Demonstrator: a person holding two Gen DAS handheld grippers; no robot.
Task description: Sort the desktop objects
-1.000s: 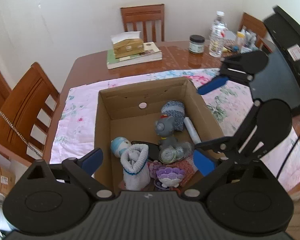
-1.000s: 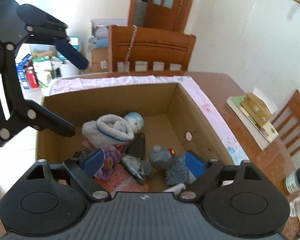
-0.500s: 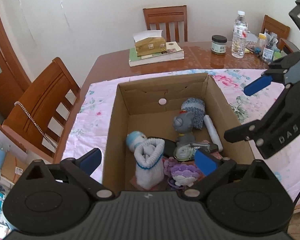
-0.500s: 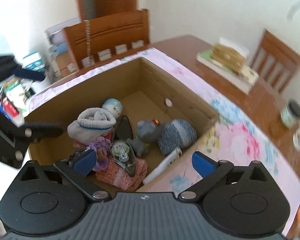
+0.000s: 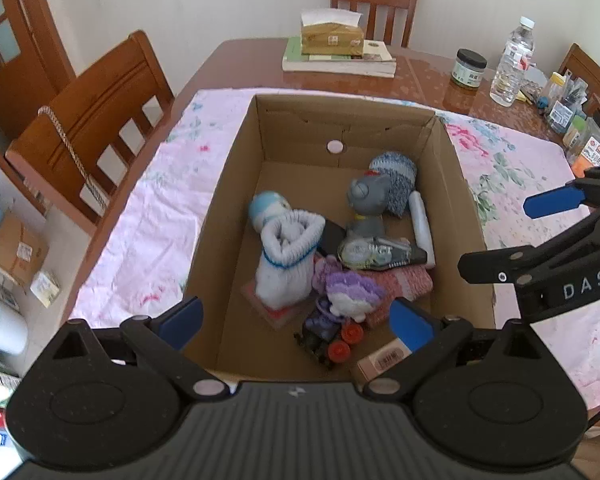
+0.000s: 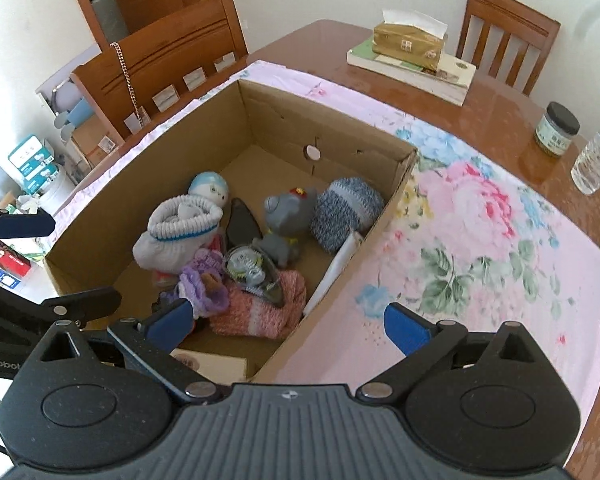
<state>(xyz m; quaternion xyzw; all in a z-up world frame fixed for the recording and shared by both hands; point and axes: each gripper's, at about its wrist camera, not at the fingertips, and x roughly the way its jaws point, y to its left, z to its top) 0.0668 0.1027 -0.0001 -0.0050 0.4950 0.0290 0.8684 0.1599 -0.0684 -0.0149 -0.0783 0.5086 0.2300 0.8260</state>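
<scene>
An open cardboard box (image 5: 227, 216) (image 6: 396, 200) on the table holds several small things. Among them are a white sock bundle (image 5: 287, 256) (image 6: 179, 232), a grey plush cat (image 5: 366, 200) (image 6: 283, 216), a blue knitted ball (image 5: 396, 172) (image 6: 348, 208), a purple plush (image 5: 352, 292) (image 6: 203, 284) and a pink knitted sock (image 6: 259, 312). My left gripper (image 5: 295, 320) hovers open over the box's near end, with nothing between its fingers. My right gripper (image 6: 287, 324) (image 5: 560, 240) is open and empty above the box's right wall.
A pink floral cloth (image 6: 480, 220) lies under the box and spreads out to its right. At the table's far side are a tissue box on books (image 5: 332, 36), a dark-lidded jar (image 5: 468, 66) and a water bottle (image 5: 514, 62). Wooden chairs (image 5: 87, 112) stand around the table.
Both wrist views have rolled. The right gripper's fingers spread a little wider, and it shifted toward the right edge of the left wrist view. Nothing in the box moved.
</scene>
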